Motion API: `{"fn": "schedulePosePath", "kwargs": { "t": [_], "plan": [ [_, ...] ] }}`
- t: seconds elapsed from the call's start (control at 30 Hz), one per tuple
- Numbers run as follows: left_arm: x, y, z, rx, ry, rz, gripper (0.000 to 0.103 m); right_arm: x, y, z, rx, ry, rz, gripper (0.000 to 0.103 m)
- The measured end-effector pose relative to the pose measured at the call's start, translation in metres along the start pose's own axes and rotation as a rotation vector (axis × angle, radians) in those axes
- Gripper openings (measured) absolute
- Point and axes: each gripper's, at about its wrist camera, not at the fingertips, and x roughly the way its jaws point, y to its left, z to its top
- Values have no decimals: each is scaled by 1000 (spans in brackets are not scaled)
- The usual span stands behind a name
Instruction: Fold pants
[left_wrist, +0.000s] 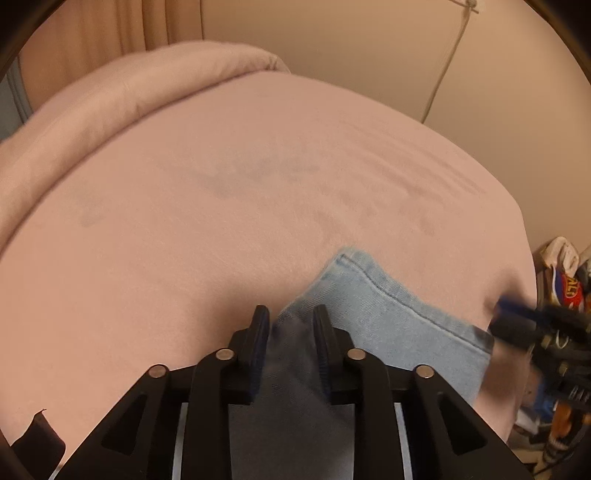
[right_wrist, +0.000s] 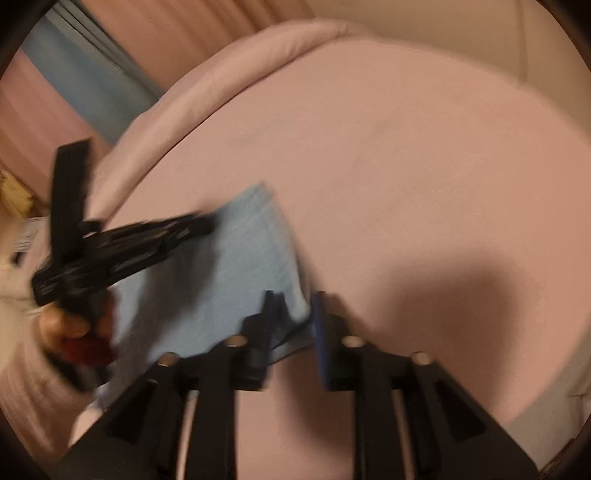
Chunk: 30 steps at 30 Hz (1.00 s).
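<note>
Light blue folded pants (left_wrist: 388, 306) lie on the pink bed near its right edge. In the left wrist view my left gripper (left_wrist: 291, 317) stands open over the fold's near-left corner, with shadowed denim in the gap and the pads not pressing. My right gripper (left_wrist: 500, 315) shows blurred at the fold's right end. In the right wrist view the pants (right_wrist: 221, 266) sit left of centre. My right gripper (right_wrist: 294, 306) is open, with a corner of denim by its left finger. My left gripper (right_wrist: 205, 223), held by a hand (right_wrist: 62, 325), reaches over the denim from the left.
The pink sheet (left_wrist: 221, 221) covers the bed, with a rolled pink duvet (left_wrist: 122, 96) along the far-left side. A beige wall and a hanging cable (left_wrist: 443, 74) are behind. Shoes and clutter (left_wrist: 565, 280) lie on the floor past the bed's right edge.
</note>
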Motion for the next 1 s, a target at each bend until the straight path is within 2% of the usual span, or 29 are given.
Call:
{"fn": "schedulePosePath", "kwargs": {
  "t": [0.03,0.07,0.17,0.27,0.37,0.4,0.43,0.5,0.57,0.67,0.73,0.77,0.8,0.87,1.0],
  "plan": [
    [-7,-3,-1,-1,-4,15,39,-6,2,3,-17,-38,-47,47],
    [-13,-6,-4,-2,-5,23,49,-14,5,8,-40,-89,-55,48],
    [-23,-13,-15,-6,-7,33,60,-14,19,18,-83,-79,50,48],
    [-21,-18,-35,-44,34,48,61,-1,36,22,-144,-66,58,47],
    [1,-16,-62,-85,117,70,62,31,35,15,-137,21,81,42],
    [3,-17,-68,-79,87,79,63,47,32,11,-129,66,51,38],
    [1,-19,-70,-67,56,90,65,52,34,5,-150,58,31,36],
    [0,-21,-68,-73,61,100,66,52,39,2,-212,22,-1,35],
    [-7,-15,-65,-132,74,67,66,47,41,5,-213,29,-13,37],
    [-28,-5,-72,-218,32,20,66,25,34,7,-160,20,41,40],
    [-48,8,-86,-282,-8,10,66,11,24,2,-107,2,63,47],
    [-57,16,-95,-322,-25,10,66,5,16,-3,-73,2,69,54],
    [-65,24,-104,-357,-35,13,66,1,6,-9,-26,9,85,56],
    [-77,38,-120,-414,-56,23,66,-5,-11,-23,51,35,120,56],
    [-103,70,-159,-580,-114,19,68,-8,-19,-48,105,51,183,56]
  ]
}}
